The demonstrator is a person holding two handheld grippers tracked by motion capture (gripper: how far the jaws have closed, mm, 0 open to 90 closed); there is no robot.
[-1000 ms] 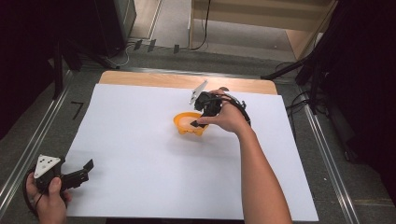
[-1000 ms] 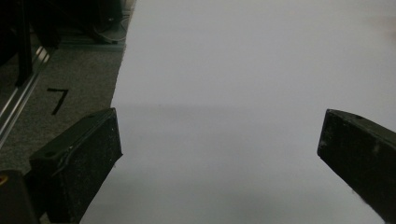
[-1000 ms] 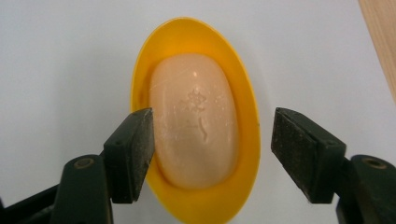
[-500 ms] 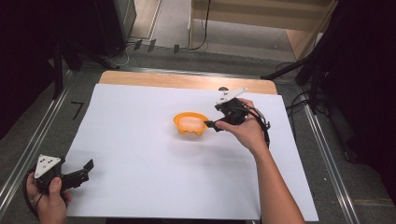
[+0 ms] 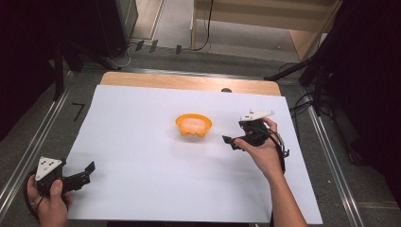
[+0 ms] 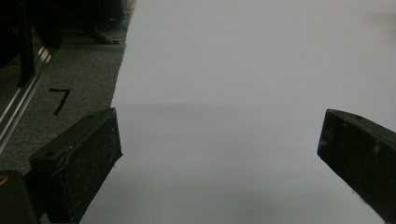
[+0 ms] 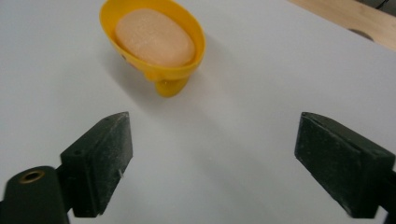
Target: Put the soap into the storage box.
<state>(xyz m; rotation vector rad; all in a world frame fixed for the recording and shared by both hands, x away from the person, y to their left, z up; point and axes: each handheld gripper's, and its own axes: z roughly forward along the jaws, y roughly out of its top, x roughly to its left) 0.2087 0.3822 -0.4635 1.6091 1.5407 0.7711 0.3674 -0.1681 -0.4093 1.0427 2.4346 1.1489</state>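
The orange dish (image 5: 193, 125) holding a pale soap-like bar (image 7: 154, 36) sits mid-sheet, near the empty, wide-jawed right gripper (image 5: 232, 141) at its ten o'clock, while the left gripper (image 5: 85, 172), equally spread, waits well apart at seven o'clock.

Room's dark round the edges, but the white sheet (image 5: 142, 142) is lit bright and even from overhead. Ahead of the right gripper (image 7: 212, 154) the yellow dish (image 7: 159, 51) looks a bit soft, with a faint shadow under it. Left gripper's (image 6: 219, 154) sheet looks dimmer, greyish.
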